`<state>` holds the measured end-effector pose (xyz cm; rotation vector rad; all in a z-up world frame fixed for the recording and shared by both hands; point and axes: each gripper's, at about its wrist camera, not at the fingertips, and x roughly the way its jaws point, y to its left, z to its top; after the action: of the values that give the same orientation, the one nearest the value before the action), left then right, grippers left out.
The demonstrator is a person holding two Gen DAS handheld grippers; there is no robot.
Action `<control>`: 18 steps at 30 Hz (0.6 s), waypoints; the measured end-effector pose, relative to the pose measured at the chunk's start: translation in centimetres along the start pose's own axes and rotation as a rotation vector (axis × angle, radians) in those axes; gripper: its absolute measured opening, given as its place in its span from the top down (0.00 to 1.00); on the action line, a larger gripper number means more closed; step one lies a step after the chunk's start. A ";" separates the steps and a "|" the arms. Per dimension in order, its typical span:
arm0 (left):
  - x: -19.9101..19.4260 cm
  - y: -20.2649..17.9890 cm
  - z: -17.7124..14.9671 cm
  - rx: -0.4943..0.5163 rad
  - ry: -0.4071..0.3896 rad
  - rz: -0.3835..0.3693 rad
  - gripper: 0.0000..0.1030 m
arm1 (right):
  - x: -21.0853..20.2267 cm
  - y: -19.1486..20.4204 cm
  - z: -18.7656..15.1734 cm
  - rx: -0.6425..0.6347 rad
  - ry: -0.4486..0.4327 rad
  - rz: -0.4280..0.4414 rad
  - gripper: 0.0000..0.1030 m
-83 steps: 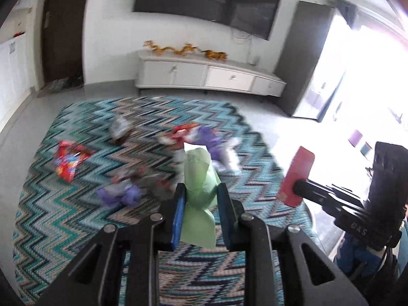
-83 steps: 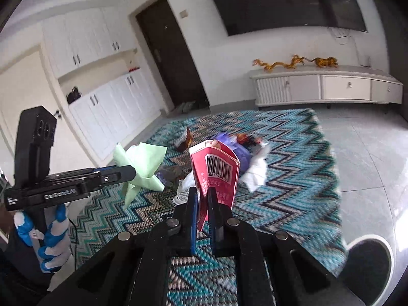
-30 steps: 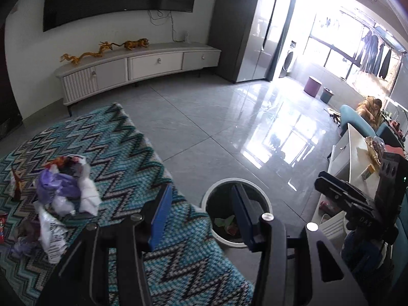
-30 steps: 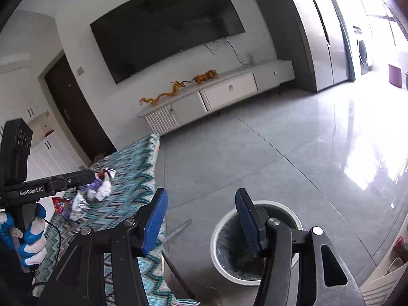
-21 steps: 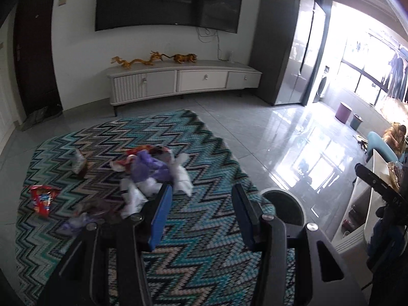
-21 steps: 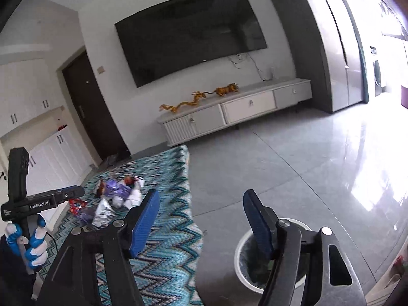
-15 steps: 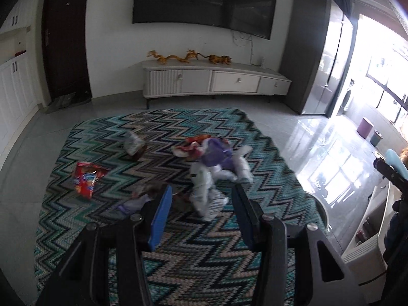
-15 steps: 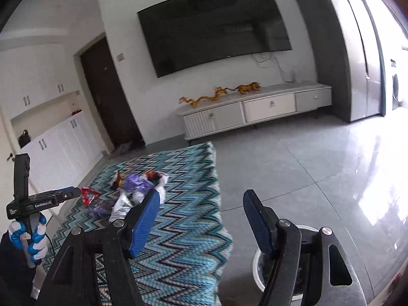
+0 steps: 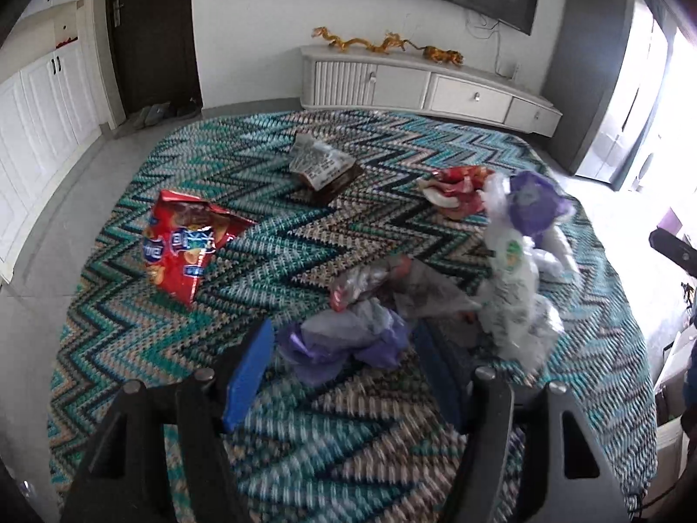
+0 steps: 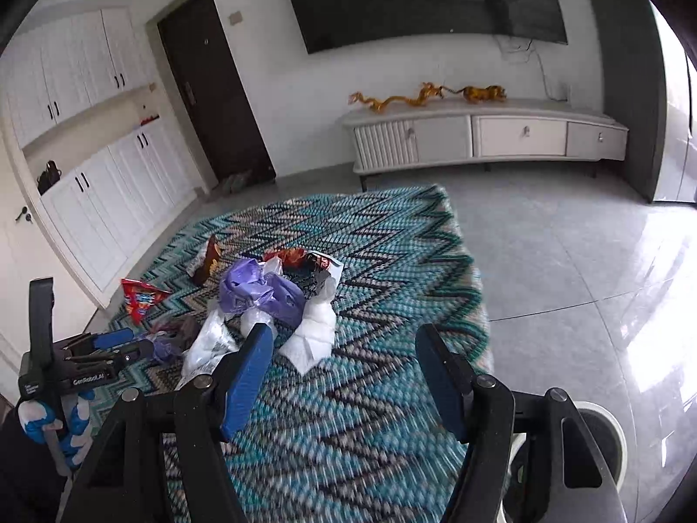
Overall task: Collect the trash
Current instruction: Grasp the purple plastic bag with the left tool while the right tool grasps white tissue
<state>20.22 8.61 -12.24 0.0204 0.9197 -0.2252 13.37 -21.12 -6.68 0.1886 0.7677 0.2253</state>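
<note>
Trash lies scattered on the zigzag rug. My left gripper hangs low over it, jaws opening, with a crumpled purple-grey wrapper lying between the fingertips; the pads do not press it. Around it are a red snack bag, a brown-and-white wrapper, a white plastic bag and a purple bag. My right gripper is open and empty, short of the purple bag and white paper. The left gripper shows at the left.
A round white bin stands on the tiled floor at the lower right, behind my right gripper. A long TV cabinet lines the far wall beyond the rug. White cupboards and a dark door stand to the left.
Both grippers, empty after letting go of the green paper and red carton, swung from the bin back over the rug. The left one dropped toward the purple-grey wrapper and its jaws widened.
</note>
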 end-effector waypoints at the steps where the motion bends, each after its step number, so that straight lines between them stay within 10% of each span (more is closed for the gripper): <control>1: 0.5 0.1 0.1 -0.006 0.005 -0.005 0.36 | 1.1 0.0 0.3 0.001 0.013 0.000 0.36; 7: 2.5 0.2 0.2 -0.010 0.035 -0.039 0.36 | 7.3 0.8 0.5 -0.008 0.095 0.012 0.37; 14: 1.8 -0.1 -0.8 -0.014 0.003 -0.071 0.49 | 10.0 0.7 -0.1 -0.005 0.151 0.026 0.82; 18: -0.1 -0.5 -1.4 -0.006 -0.030 -0.078 0.51 | 7.5 0.7 -0.8 -0.029 0.111 0.034 0.87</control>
<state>18.93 8.32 -12.99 -0.0244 0.8926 -0.2940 17.95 -18.38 -12.00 0.1631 0.8715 0.2806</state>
